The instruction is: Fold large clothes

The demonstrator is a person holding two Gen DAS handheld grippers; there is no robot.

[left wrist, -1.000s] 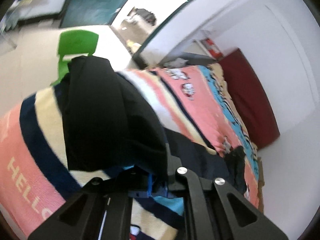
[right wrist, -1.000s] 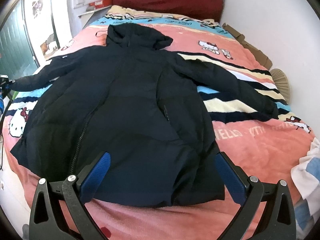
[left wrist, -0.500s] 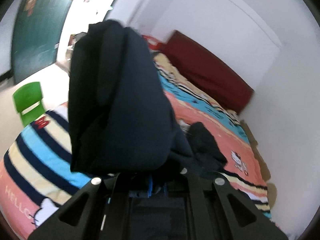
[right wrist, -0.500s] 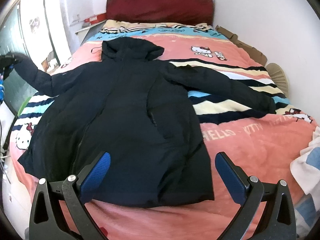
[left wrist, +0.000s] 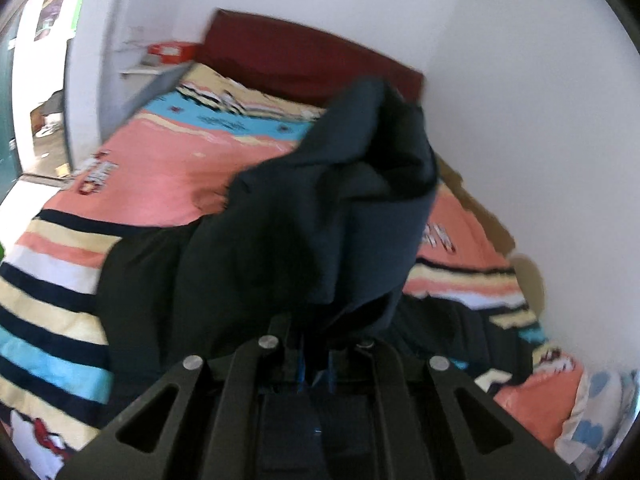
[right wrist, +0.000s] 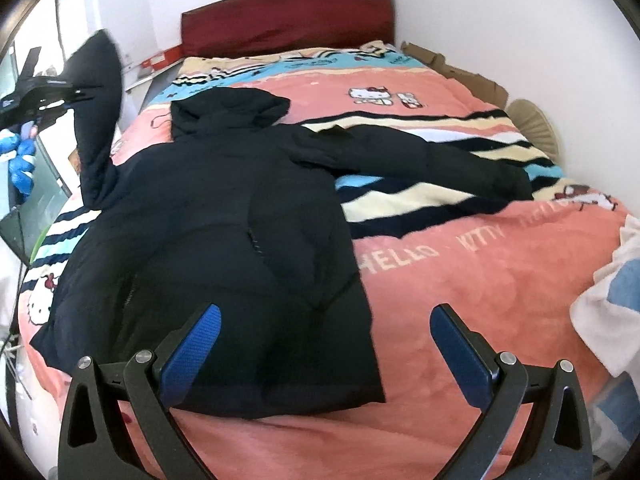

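Note:
A large black hooded coat (right wrist: 224, 216) lies spread on a pink striped cartoon blanket (right wrist: 480, 280) covering the bed. Its right sleeve (right wrist: 440, 160) stretches flat toward the wall. Its left sleeve (right wrist: 98, 96) is lifted off the bed, with my left gripper (right wrist: 76, 92) shut on its cuff at the far left of the right wrist view. In the left wrist view that sleeve (left wrist: 340, 216) bunches up over my left gripper (left wrist: 316, 364) and hides the fingertips. My right gripper (right wrist: 324, 344) stands open above the coat's hem, with nothing between its blue pads (right wrist: 196, 344).
A dark red headboard (right wrist: 288, 24) stands at the far end. White walls close off the right side, with cardboard (right wrist: 460, 68) and a round fan (right wrist: 532, 120) wedged beside the bed. A white and blue cloth (right wrist: 608, 296) lies at the right edge. A hand in a blue glove (right wrist: 22, 156) holds the left gripper.
My left gripper has lifted the left sleeve off the bed and swung it up and inward, rolling as it went. My right gripper drifted slightly and stayed open.

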